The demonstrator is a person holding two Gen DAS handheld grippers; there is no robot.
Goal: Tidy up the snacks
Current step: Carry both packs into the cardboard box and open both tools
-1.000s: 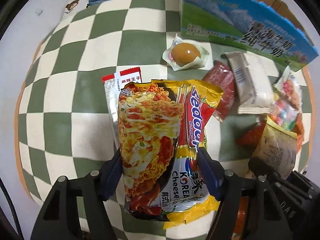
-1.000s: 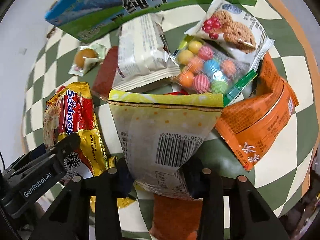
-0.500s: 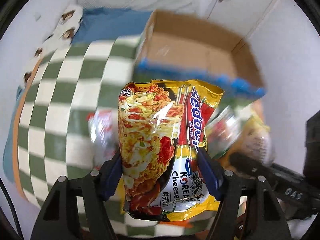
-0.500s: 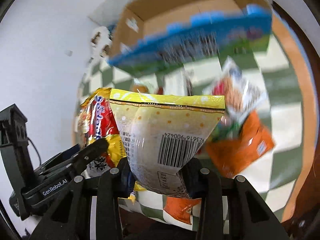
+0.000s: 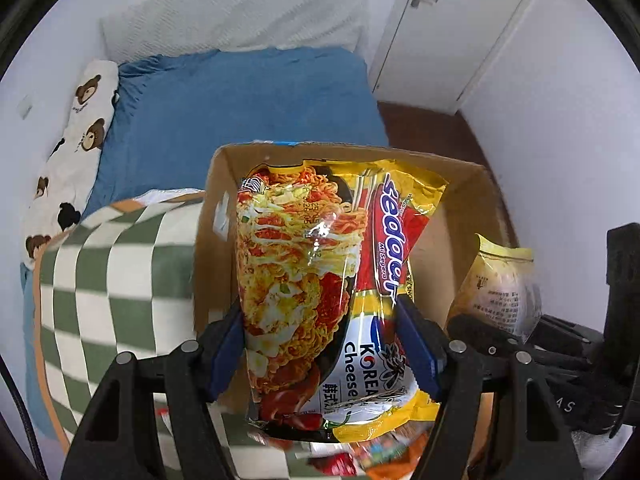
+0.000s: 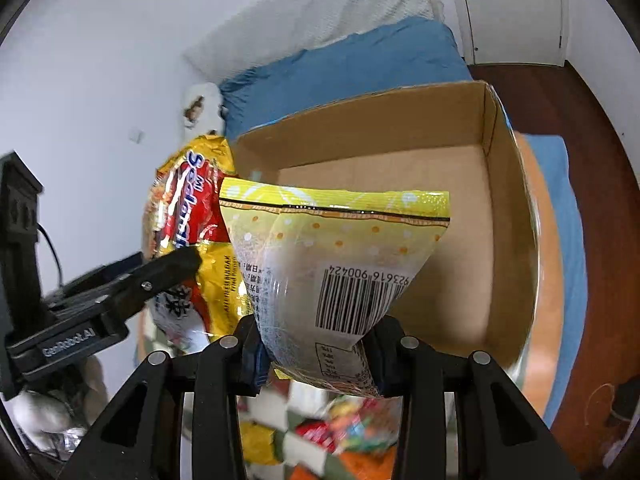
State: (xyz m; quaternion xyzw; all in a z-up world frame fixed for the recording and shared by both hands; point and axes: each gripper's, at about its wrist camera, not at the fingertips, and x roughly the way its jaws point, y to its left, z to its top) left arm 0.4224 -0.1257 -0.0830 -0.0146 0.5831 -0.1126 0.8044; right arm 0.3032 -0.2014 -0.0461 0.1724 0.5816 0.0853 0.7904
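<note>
My left gripper (image 5: 320, 344) is shut on a yellow and red instant noodle packet (image 5: 320, 264) and holds it upright over the near edge of an open cardboard box (image 5: 216, 208). My right gripper (image 6: 316, 348) is shut on a yellow dotted snack bag (image 6: 336, 264) with a barcode, held up in front of the same box (image 6: 492, 128), whose inside is bare. The noodle packet (image 6: 192, 200) and left gripper also show in the right wrist view at left. The snack bag (image 5: 500, 284) shows in the left wrist view at right.
The box stands on a green and white checked cloth (image 5: 108, 272). Several loose snacks (image 6: 340, 432) lie blurred below the grippers. Behind are a blue bed cover (image 5: 240, 100), a bear-print pillow (image 5: 76, 136), white walls and a door (image 5: 452, 28).
Both grippers have risen with their packets and tipped up from the snack pile toward the open box, which now fills the view ahead.
</note>
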